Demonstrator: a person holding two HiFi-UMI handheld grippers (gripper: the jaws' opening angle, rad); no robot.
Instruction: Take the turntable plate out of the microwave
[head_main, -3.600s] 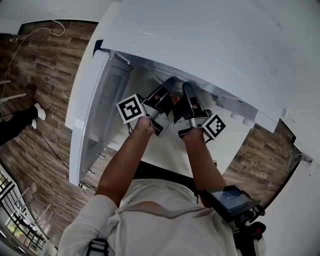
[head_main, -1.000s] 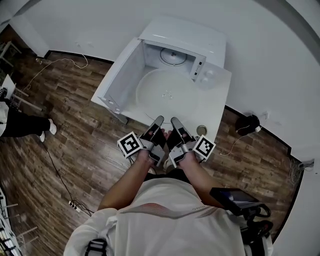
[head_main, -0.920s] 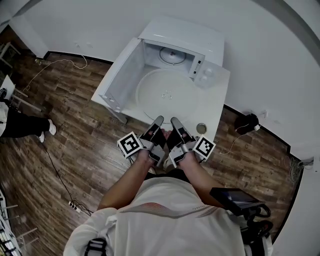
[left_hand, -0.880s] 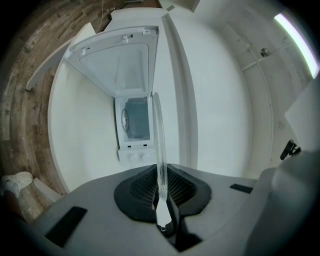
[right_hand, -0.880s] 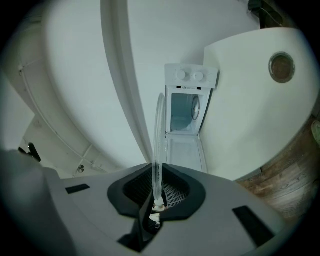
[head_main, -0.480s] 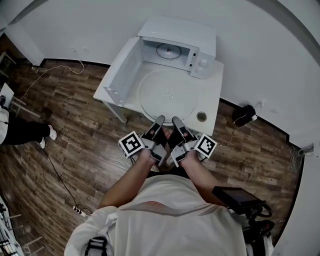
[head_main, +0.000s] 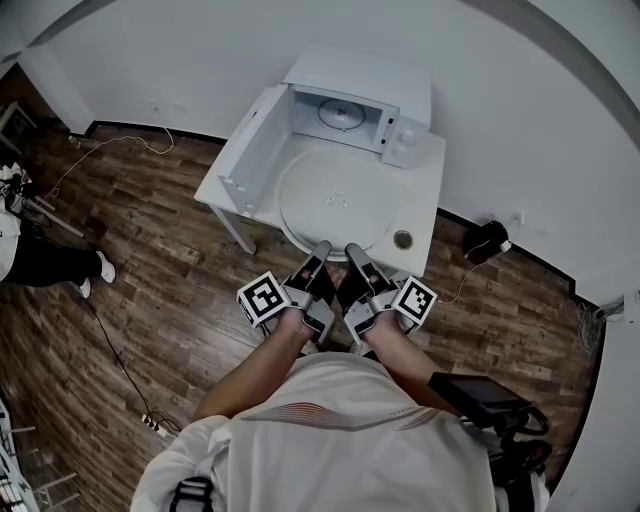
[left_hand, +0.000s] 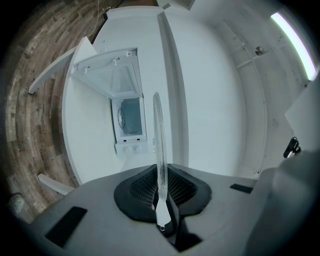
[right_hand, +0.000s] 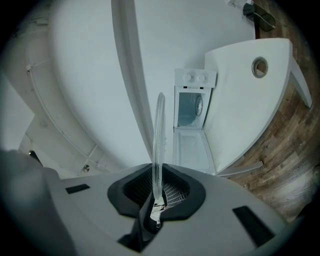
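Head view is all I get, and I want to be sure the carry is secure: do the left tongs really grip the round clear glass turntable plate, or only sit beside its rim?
Observer: Gripped. In the left gripper view the left tongs are shut on the round clear glass turntable plate. Its rim stands edge-on between the black ribbed pads, which press on it.
Operator: And the right side?
Observer: The same. The right gripper view shows the right tongs clamped on that rim, with the glass edge running between the two pads.
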